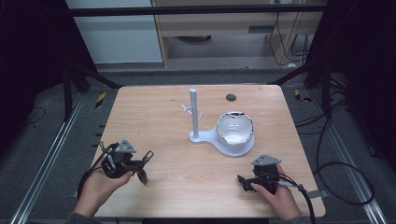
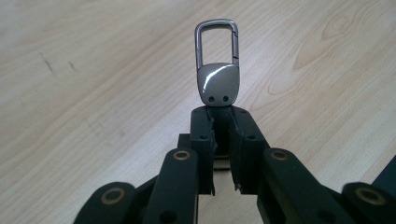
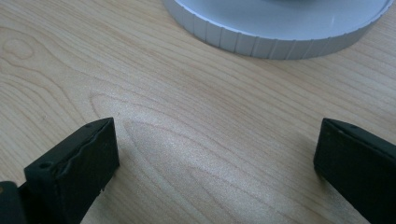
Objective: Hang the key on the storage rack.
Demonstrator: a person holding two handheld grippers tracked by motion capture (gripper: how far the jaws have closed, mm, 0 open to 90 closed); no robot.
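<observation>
While clamped between the two black jaws of the left gripper, a metal key clip stands out past the tips: grey polished body with two small holes just above the pads, an oblong wire loop beyond it. Held by its dark lower end, body and loop left free. Pale wood grain of the table behind the clip, whether touching it or lifted clear cannot be told from the left gripper view. Seen from the high view as the left gripper in a hand near the table's near left corner, with the clip poking out toward the middle.

Jaws of the right gripper set wide apart, nothing between them but bare wood. Just beyond them, the ribbed rim of a white stand base. From the high view, the right gripper low over the near right part of the table, in the other hand, a black cable trailing off the edge.

Farther out, near the middle of the table, the white stand: upright post with short side pegs, and a round white bowl sitting on the wide end of its base. Small dark round spot near the far edge.
</observation>
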